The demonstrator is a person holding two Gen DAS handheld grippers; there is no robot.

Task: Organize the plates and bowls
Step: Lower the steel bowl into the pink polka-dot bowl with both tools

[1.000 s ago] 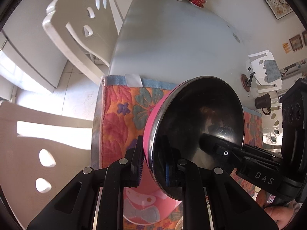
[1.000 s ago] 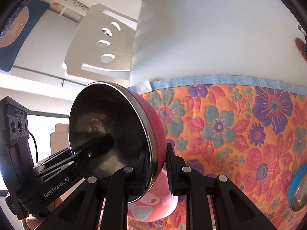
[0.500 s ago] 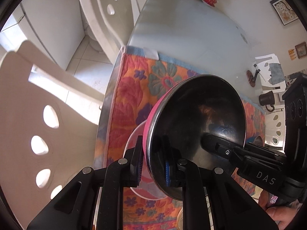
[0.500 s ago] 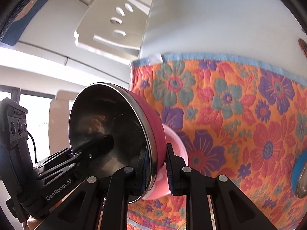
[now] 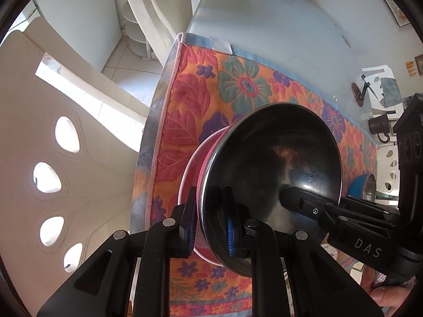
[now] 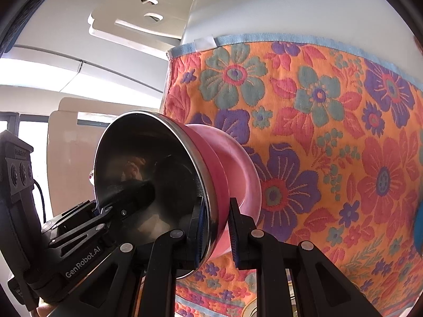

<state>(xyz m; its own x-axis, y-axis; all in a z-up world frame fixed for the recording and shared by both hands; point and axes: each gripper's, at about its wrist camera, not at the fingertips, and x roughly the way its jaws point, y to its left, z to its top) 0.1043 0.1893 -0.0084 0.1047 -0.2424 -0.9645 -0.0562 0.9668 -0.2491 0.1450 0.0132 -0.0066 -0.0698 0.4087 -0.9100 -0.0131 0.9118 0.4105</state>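
**Seriously loud colours on this table**

The bowl [image 5: 272, 185] is hot pink outside, dark shiny steel inside, sitting over a paler pink bowl [image 6: 238, 158]. The mat [image 6: 317, 105] under them is orange, covered in red, purple and teal flowers, with a light blue border. Both grippers [image 5: 210, 223] [image 6: 215, 233] are black with blue pads. White chairs [image 5: 53, 145] on the left of the frame, pale grey tabletop [image 5: 264, 21] up top, and a blue bowl [image 5: 362, 185] at the right edge.

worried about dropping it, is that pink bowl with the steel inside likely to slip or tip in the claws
The pink bowl looks rigid and probably light, being thin-walled. Its polished steel rim could be slippery. The left claw and right claw pinch opposite rim edges, so tipping seems unlikely. It hangs over a paler pink bowl.
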